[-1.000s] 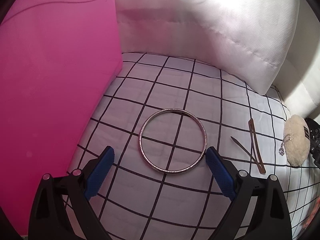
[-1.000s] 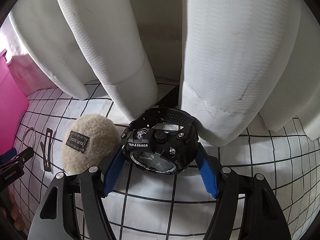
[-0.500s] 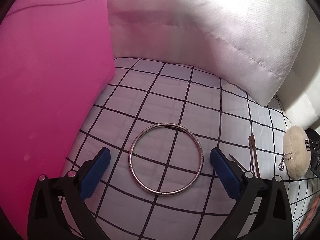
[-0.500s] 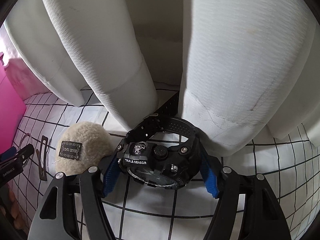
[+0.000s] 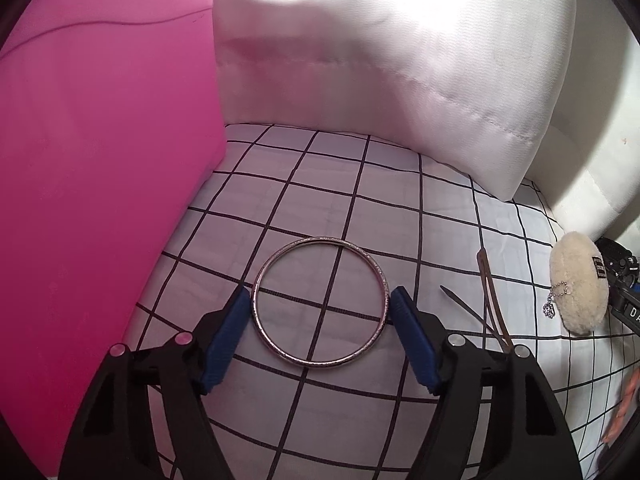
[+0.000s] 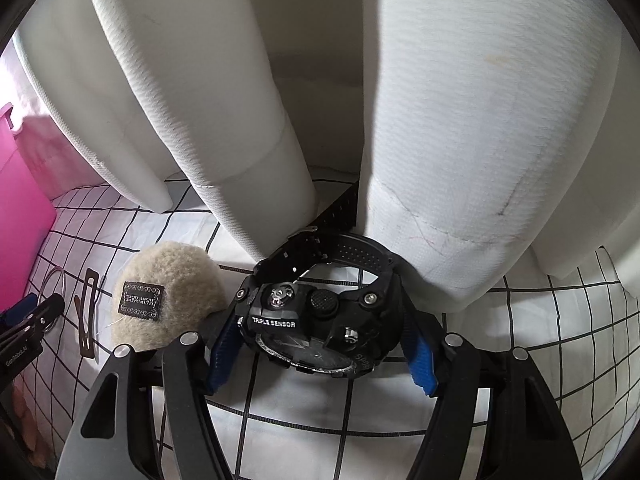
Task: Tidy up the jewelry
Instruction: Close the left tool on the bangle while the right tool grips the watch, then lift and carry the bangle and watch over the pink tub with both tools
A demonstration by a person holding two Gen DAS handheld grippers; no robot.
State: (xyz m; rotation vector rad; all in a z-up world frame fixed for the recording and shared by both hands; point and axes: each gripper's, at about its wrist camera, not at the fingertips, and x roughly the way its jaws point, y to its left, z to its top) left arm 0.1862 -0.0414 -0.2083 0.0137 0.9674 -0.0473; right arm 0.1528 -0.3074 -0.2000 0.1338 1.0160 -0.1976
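A silver bangle (image 5: 320,364) lies flat on the black-gridded white sheet (image 5: 340,168). My left gripper (image 5: 318,296) straddles it, its jaws closing, and the blue pads (image 5: 228,332) meet the rim on both sides. In the right wrist view a chunky black watch (image 6: 320,304) marked TRIPLE SENSOR sits between the blue pads (image 6: 420,356) of my right gripper (image 6: 320,320), which is shut on its case. The buckled strap loops back toward the pillows. The bangle's rim (image 6: 60,276) shows at the far left of that view too.
A pink box (image 5: 100,180) walls the left side. White pillows (image 5: 400,60) (image 6: 480,120) stand along the back. Between the two grippers lie a brown hair clip (image 5: 492,300) (image 6: 88,312) and a fuzzy beige puff (image 5: 578,284) (image 6: 168,292) with a small chain charm.
The left jaws spread wider, then narrowed onto the bangle's rim. The watch now sits slightly deeper between the right fingers than a second ago; no change in the last half second.
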